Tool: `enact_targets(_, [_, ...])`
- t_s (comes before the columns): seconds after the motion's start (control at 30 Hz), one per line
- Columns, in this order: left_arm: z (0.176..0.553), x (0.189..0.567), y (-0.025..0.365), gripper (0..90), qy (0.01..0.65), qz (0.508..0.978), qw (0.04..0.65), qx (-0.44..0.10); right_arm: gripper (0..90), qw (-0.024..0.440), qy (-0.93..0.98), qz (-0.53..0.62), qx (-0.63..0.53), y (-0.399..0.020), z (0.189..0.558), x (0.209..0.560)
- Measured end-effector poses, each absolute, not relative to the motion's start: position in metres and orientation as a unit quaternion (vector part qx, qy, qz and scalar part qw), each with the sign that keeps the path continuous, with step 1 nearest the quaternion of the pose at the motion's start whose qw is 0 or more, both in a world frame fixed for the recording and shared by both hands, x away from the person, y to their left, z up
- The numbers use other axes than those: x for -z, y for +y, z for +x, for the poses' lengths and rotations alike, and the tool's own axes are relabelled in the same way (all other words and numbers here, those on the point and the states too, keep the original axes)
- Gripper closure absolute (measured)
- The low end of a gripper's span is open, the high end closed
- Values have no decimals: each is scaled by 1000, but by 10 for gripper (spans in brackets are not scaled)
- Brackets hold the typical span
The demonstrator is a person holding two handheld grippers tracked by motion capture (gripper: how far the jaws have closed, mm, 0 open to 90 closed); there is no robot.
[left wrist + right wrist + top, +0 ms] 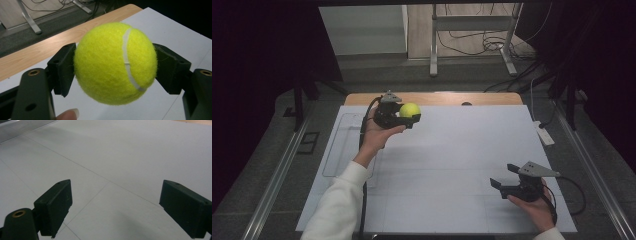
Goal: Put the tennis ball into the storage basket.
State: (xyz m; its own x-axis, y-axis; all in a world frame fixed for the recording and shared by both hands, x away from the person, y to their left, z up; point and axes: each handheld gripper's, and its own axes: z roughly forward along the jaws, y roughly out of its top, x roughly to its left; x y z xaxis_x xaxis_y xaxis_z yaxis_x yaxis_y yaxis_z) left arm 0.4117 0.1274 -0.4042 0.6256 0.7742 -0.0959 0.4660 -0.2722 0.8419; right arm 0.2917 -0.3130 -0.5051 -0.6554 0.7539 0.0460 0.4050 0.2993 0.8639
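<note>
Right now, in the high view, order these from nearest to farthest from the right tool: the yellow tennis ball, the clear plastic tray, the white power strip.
1. White power strip: at the table's right edge, up from the right tool.
2. Yellow tennis ball: clamped in the left tool, far left of centre.
3. Clear plastic tray: along the left edge, farthest.

No readable text, label, brand, number or sign anywhere. Only a plain white seam on the tennis ball (115,63), running from twelve o'clock toward five, and thin unlettered grid lines on the white table sheet (130,157).
</note>
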Motion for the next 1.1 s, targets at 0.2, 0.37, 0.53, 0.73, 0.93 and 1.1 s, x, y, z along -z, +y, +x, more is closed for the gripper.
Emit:
enact_targets(0.2, [411,403,134,264,405,776,450,-176,115,189,784,370,-462,-313,292,505])
enact_targets(0.37, [411,402,138,264,410,771,451,-181,115,189,783,370,-464,-313,292,505])
enact_targets(0.53, [410,400,142,264,413,769,451,-187,115,189,783,370,-463,-313,292,505])
enact_targets(0.73, [408,396,148,264,415,766,450,-195,115,189,782,371,-463,-313,292,505])
enact_targets(0.93, [407,393,155,264,421,761,451,-201,115,190,782,371,-463,-313,292,505])
enact_targets(1.1, [406,392,162,264,427,758,448,-206,115,190,782,371,-463,-314,292,505])
